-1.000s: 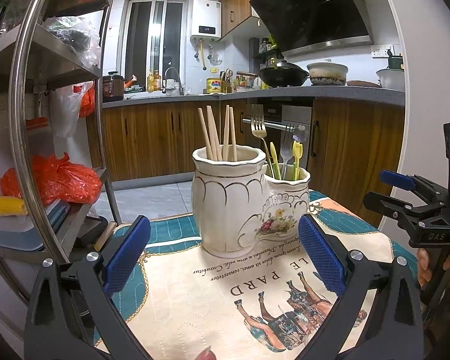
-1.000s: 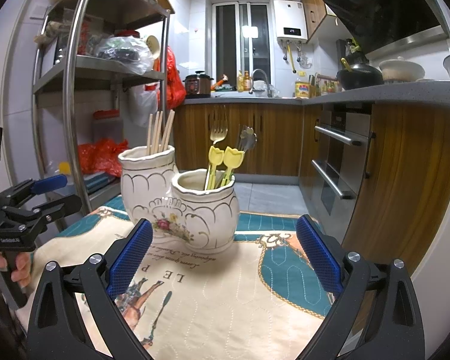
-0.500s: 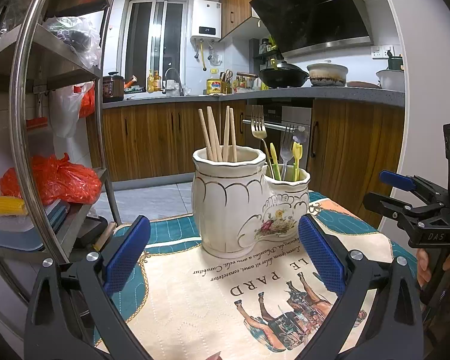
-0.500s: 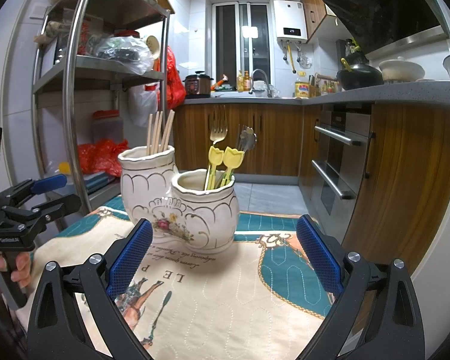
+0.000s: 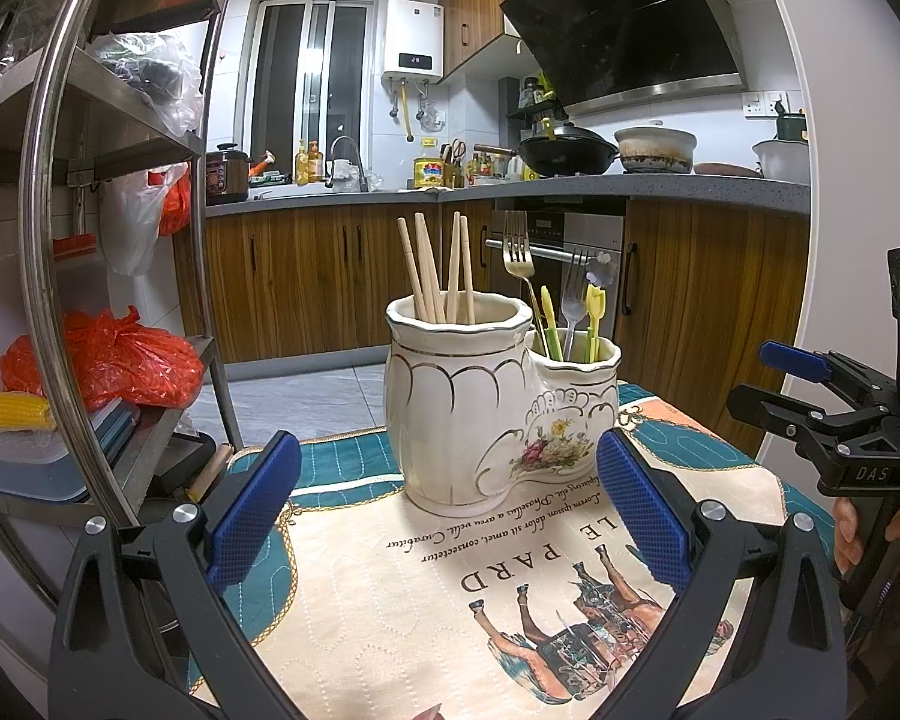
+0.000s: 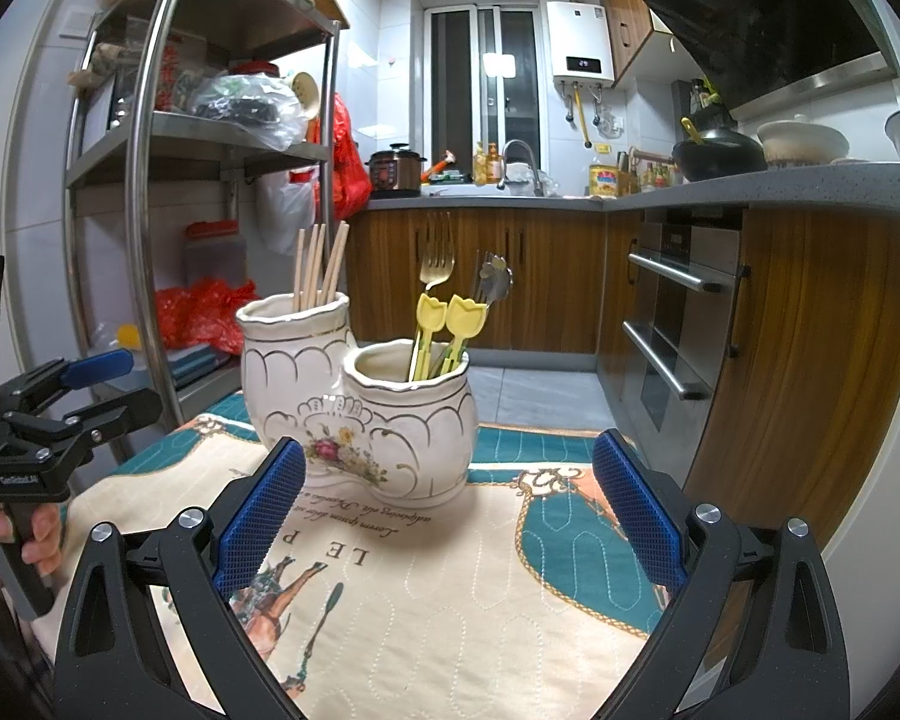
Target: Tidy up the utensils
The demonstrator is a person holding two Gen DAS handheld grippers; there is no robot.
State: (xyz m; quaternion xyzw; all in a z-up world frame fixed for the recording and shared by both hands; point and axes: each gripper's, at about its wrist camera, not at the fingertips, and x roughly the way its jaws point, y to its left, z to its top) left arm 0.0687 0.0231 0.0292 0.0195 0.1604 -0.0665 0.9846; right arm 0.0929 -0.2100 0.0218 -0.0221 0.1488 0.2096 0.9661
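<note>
Both grippers, left gripper (image 5: 447, 507) and right gripper (image 6: 450, 510), are held low over the printed mat (image 5: 450, 600) with fingers spread wide and nothing gripped. Just beyond them the double ceramic holder (image 5: 486, 408) stands upright: chopsticks (image 5: 435, 267) in its taller cup, forks (image 5: 519, 258) and yellow picks (image 6: 447, 324) in the lower. If any utensil is to be lifted, a straight vertical pull is advised, so the holder is not tipped.

Ceramic holder (image 5: 486, 414) on quilted tablecloth (image 5: 390, 618)
</note>
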